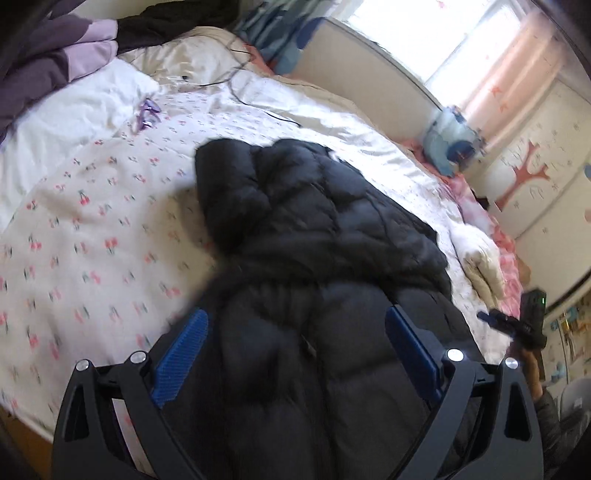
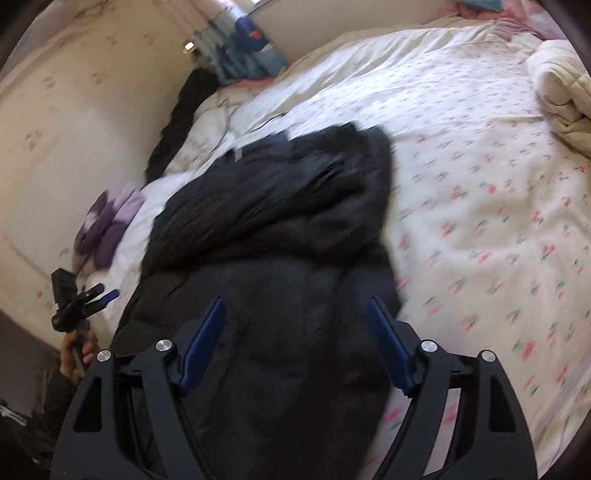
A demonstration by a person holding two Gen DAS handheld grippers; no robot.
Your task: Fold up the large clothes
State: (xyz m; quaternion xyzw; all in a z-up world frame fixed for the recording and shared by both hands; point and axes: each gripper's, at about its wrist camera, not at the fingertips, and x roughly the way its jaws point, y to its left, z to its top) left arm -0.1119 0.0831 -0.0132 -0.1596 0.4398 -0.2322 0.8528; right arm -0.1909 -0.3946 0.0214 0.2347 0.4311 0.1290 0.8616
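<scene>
Nearest the left wrist camera, the left gripper (image 1: 295, 325) is hanging with its blue pads spread wide and nothing between them, above the near end of a black puffer coat (image 1: 314, 251). The right gripper (image 2: 295, 314) is likewise standing wide and gripping nothing, over the same coat (image 2: 266, 240) in its own view. No pad is visibly pressing on the fabric in either view.

The coat is lying on the bedspread (image 1: 92, 229), a white quilted cover printed with small pink cherries, which is stretching away on both sides of it. The garment is running from just under the grippers toward the far side of the bed, its farther part bunched and doubled over the nearer part.

In the left wrist view the right gripper (image 1: 495, 319) is showing small at the right edge, held in a hand (image 1: 532, 369). In the right wrist view the left gripper (image 2: 99, 293) is showing at the left edge, held by a hand (image 2: 75, 356).

Farther off, purple clothes (image 1: 55, 62) are lying heaped beside a dark garment (image 1: 166, 22), and a thin black cable (image 1: 240, 92) is trailing over a white pillow. A cream blanket (image 2: 561, 99) is sitting rolled at the bed's edge. Beyond, a pale headboard (image 1: 369, 70) is standing under a bright window (image 1: 443, 33) with a pink curtain (image 1: 517, 62).
</scene>
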